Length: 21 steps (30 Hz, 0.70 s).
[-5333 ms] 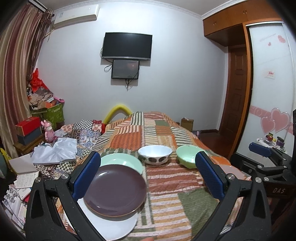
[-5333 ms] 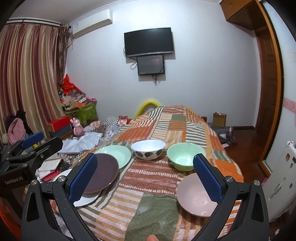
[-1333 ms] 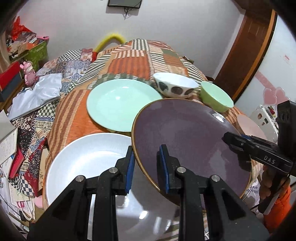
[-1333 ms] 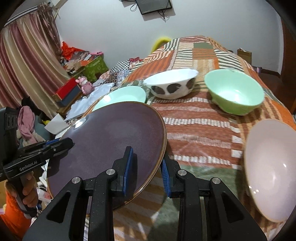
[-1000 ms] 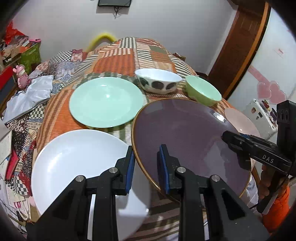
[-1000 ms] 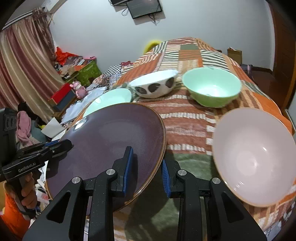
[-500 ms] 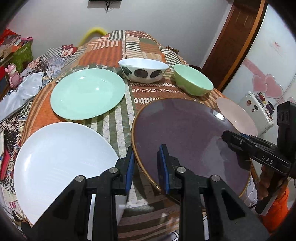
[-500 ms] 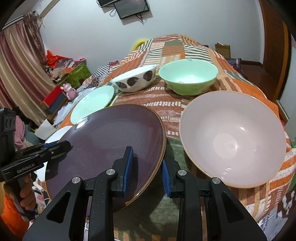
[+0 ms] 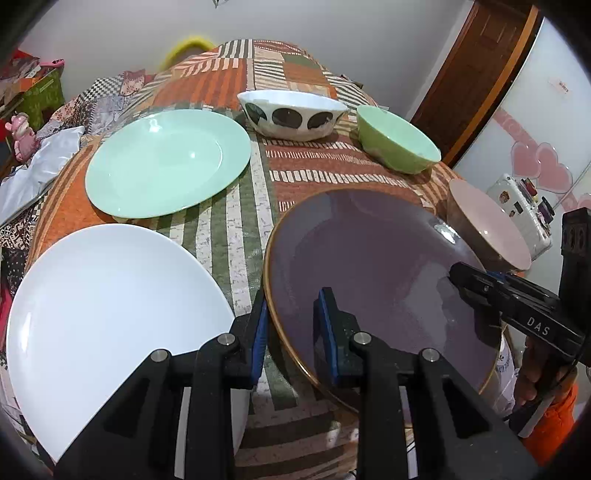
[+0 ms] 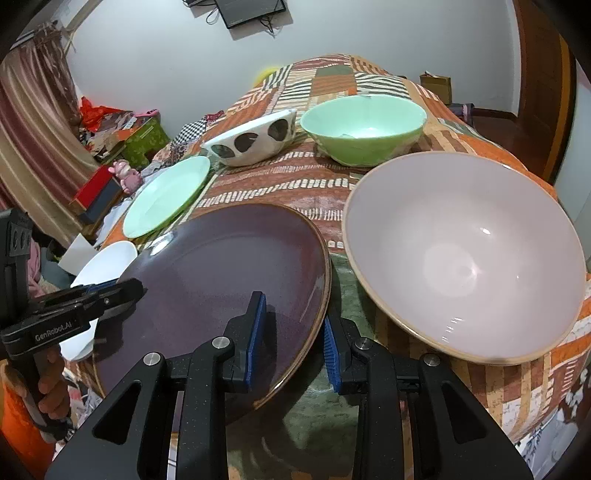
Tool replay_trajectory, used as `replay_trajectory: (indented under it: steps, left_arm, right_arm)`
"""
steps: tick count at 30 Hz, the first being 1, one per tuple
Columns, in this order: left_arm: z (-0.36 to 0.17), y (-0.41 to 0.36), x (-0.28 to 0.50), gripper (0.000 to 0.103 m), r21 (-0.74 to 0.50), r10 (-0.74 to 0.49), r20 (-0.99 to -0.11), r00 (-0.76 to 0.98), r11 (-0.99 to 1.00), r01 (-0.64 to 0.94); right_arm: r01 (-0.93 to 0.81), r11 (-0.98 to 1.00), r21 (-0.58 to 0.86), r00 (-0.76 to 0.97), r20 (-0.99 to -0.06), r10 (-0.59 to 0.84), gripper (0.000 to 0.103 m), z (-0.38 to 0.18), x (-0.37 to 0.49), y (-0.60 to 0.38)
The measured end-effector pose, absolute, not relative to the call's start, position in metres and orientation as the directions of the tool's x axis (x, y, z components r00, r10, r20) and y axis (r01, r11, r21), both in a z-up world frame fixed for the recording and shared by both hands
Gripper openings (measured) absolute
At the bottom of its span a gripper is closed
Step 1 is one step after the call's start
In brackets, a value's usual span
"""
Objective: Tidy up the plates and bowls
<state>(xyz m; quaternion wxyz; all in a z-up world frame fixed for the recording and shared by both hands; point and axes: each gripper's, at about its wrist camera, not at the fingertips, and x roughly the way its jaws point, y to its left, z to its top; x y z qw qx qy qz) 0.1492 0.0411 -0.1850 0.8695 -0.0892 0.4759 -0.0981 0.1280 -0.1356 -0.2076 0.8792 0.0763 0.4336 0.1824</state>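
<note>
Claws [image 9: 290, 328] pinch round, glossy purple plate [image 9: 369, 266].

Home bedroom: patchwork bedspread [image 9: 236, 70], curtains [image 10: 33, 122], wall TV [image 10: 255, 11], wooden door [image 9: 476, 62].

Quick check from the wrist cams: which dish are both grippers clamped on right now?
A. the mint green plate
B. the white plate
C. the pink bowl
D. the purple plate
D. The left gripper and the right gripper each pinch opposite edges of the purple plate, while the white plate, pink bowl and mint green plate lie untouched on the quilt.
</note>
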Motion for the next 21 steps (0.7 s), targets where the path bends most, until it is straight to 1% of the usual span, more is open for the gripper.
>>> replay_trajectory:
  steps: [15, 21]
  left_arm:
    - [-0.1956, 0.041, 0.1569, 0.026, -0.258, -0.248, -0.826, 0.507, 0.965, 0.052]
    - [-0.1862, 0.0432, 0.1511, 0.026, -0.245, -0.231, -0.814, 0.533, 0.968, 0.047]
  right_arm:
    - [-0.245, 0.928, 0.282, 0.56, -0.74, 0.373, 0.028, -0.2118, 0.129, -0.1341]
    - [-0.237, 0.94, 0.244, 0.568, -0.75, 0.338, 0.028, -0.205, 0.1246, -0.1338]
